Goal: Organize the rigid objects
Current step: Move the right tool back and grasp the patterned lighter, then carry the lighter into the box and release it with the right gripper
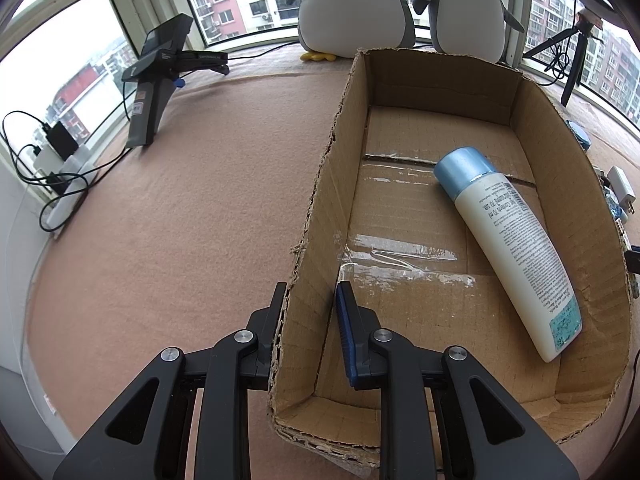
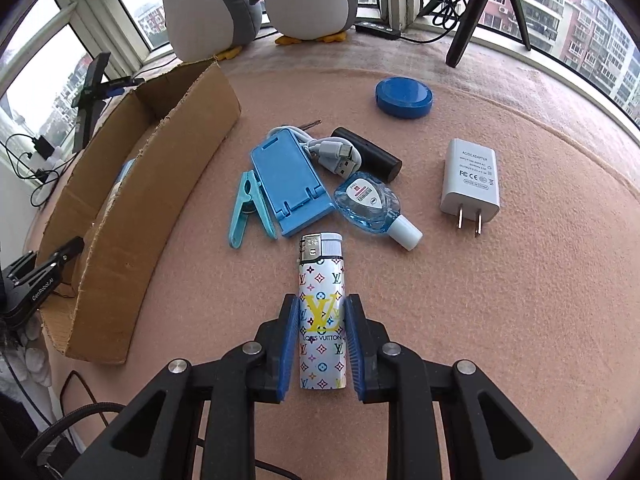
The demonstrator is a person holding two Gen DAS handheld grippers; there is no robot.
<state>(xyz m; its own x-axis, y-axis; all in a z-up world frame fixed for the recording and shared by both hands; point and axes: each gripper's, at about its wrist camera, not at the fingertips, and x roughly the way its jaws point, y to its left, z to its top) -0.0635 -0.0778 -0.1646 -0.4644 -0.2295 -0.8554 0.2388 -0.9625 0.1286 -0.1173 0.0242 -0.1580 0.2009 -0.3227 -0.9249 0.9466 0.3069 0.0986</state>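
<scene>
Left wrist: left gripper (image 1: 310,308) narrow, straddling cardboard box (image 1: 532,108) left wall, bottle (image 1: 508,240) lying inside; tugging could tip box | Right wrist: right gripper (image 2: 321,320) narrow around lighter (image 2: 321,312) on cloth, pads beside its sides, contact unclear; smooth case may slip, nudging sanitizer bottle (image 2: 370,204) just ahead.
</scene>
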